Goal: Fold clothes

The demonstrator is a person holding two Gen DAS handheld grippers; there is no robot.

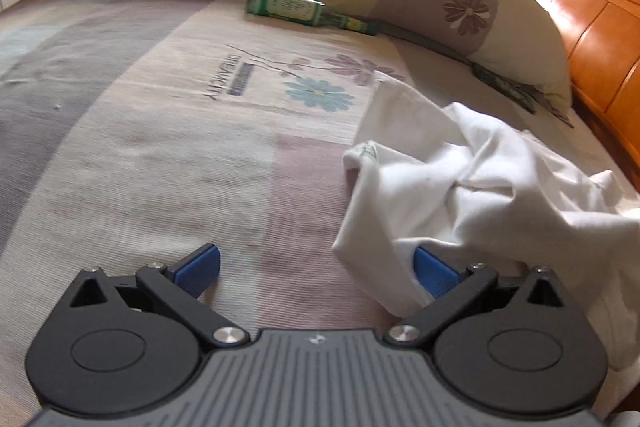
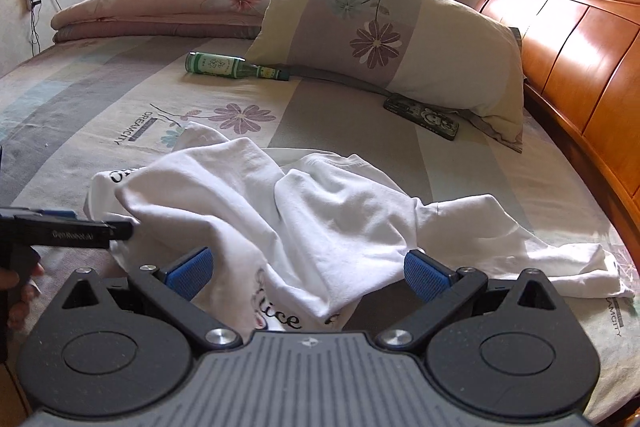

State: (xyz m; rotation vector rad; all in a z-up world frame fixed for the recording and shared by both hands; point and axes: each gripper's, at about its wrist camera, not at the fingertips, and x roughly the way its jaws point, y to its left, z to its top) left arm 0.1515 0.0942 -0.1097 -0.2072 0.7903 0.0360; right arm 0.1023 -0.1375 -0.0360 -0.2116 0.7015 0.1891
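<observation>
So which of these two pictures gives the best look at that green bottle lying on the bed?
The right wrist view: the green glass bottle lies there sharp and whole, neck toward the pillow. The left wrist view shows it farther off and blurred, its label unreadable.

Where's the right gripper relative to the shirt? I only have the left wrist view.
Observer: The right gripper is open and low over the white T-shirt, with bunched cloth between its fingers.
Operator: Can you read the print?
Observer: Partly. Black script lettering ending in "ice" faces up just ahead of that gripper.
Operator: Anything by the pillow I'm missing?
Observer: A dark, phone-like slab lies flat on the bed at the pillow's lower edge.
</observation>
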